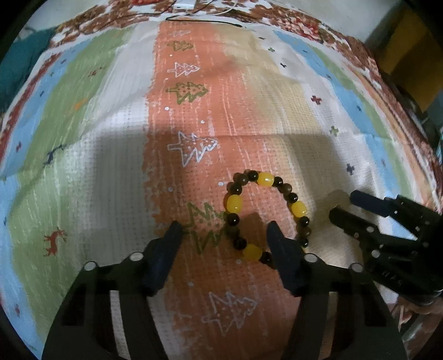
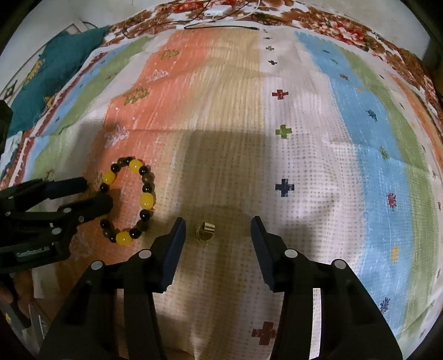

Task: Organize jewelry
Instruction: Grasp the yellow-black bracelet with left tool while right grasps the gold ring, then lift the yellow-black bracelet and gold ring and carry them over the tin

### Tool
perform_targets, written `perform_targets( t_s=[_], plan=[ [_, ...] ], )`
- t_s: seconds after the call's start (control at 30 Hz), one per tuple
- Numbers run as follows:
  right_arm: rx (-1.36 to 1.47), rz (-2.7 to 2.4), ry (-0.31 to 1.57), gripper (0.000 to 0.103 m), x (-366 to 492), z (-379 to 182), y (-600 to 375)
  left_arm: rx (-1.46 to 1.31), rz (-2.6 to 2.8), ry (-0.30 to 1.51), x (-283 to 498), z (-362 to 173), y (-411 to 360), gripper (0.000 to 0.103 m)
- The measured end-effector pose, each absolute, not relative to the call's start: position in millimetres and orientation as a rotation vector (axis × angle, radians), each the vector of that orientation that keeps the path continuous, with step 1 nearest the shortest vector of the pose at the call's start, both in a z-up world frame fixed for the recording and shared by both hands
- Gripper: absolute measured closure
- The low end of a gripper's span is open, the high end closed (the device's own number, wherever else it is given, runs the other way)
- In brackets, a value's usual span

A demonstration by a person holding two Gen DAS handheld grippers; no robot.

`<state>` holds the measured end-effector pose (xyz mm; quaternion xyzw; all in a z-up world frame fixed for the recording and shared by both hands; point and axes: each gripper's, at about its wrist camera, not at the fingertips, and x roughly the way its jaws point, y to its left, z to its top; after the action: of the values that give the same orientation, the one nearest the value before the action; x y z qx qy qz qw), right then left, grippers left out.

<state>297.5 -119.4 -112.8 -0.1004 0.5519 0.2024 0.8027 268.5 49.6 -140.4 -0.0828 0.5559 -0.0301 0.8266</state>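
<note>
A bracelet (image 1: 265, 179) of yellow and dark beads lies in a loop on the orange stripe of the patterned cloth (image 1: 193, 110). My left gripper (image 1: 224, 229) points down over it and stands open. Its right finger (image 1: 279, 249) is over the inside of the loop, and the loop's left side lies between the fingers, with no pad pressing on it. In the right wrist view a small gold ring (image 2: 205, 231) rests on the white stripe. My right gripper (image 2: 218, 224) is open around it, and the ring sits nearer the left finger, untouched. The bracelet (image 2: 146, 200) and left gripper (image 2: 95, 193) show at the left.
The right gripper (image 1: 343, 205) shows close to the bracelet's right side. A teal cloth (image 2: 63, 63) lies at the back left. A black cable (image 2: 221, 27) and a white device (image 2: 217, 11) sit at the far edge, on a floral border (image 2: 346, 30).
</note>
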Motion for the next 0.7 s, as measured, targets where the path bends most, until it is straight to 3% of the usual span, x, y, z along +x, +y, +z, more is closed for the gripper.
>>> perform_targets(
  t_s=[0.17,0.2,0.23,0.3,0.33,0.7],
  plan=[
    [-0.231,0.417,1.192,0.072,299,-116,-119,-0.101,-0.034,1.184,268,-142,47,0.06],
    [-0.231,0.416,1.194,0.073,299,-116,-119,-0.096,-0.032,1.181,267,-142,48,0.076],
    [-0.227,0.415,1.199,0.075,299,-117,-120,-0.102,-0.03,1.181,268,-142,50,0.084],
    [-0.224,0.409,1.205,0.081,300,-118,-121,-0.11,-0.024,1.182,267,-143,56,0.091],
    [-0.224,0.408,1.208,0.085,301,-118,-122,-0.113,-0.025,1.181,267,-143,59,0.093],
    [-0.198,0.418,1.224,0.086,299,-115,-126,-0.163,-0.032,1.163,258,-129,63,0.094]
  ],
)
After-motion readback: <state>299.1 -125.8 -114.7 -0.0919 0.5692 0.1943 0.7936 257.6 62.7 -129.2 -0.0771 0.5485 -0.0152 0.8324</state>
